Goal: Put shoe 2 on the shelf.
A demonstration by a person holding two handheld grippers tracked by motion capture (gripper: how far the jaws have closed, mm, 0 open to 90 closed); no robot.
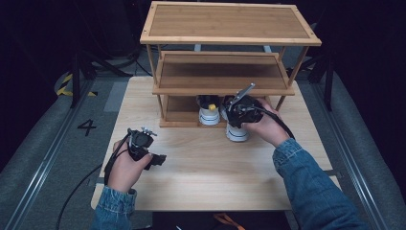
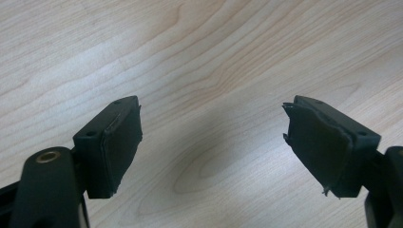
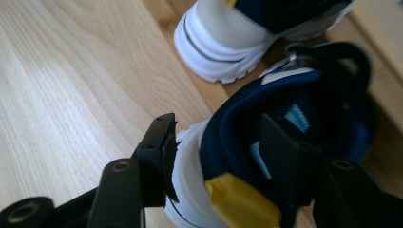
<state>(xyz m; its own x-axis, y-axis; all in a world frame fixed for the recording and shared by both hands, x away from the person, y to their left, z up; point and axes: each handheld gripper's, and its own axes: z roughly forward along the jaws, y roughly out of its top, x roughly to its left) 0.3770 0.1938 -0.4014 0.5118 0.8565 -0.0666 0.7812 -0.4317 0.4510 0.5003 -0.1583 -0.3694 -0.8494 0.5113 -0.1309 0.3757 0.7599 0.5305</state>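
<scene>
Two white-soled, navy-and-white sneakers with yellow heel tabs sit at the foot of the rack; the nearer sneaker [image 3: 223, 156] stands on the pale wooden table [image 1: 201, 177] just in front of the bottom shelf, its heel toward the person, and the farther sneaker [image 1: 209, 111] rests on the lowest board of the rack, close beside the first; the right gripper [image 3: 218, 152] straddles the heel collar of the nearer sneaker, one black jaw outside against the white heel, the other down inside the padded navy opening; the jaws stand partly spread and whether the pads press on the collar cannot be told for sure, though the outer pad lies right against the heel; in the high view the right hand [image 1: 265, 125] holds this gripper low over that shoe, a denim sleeve [image 1: 306, 177] trailing back; the left gripper [image 2: 214, 147] hangs over bare table well to the left of the shoes, jaws wide apart with nothing between them, gripped by the left hand [image 1: 125, 167]; behind everything rises the three-tier bamboo shelf rack [image 1: 230, 24], its upper two boards bare
</scene>
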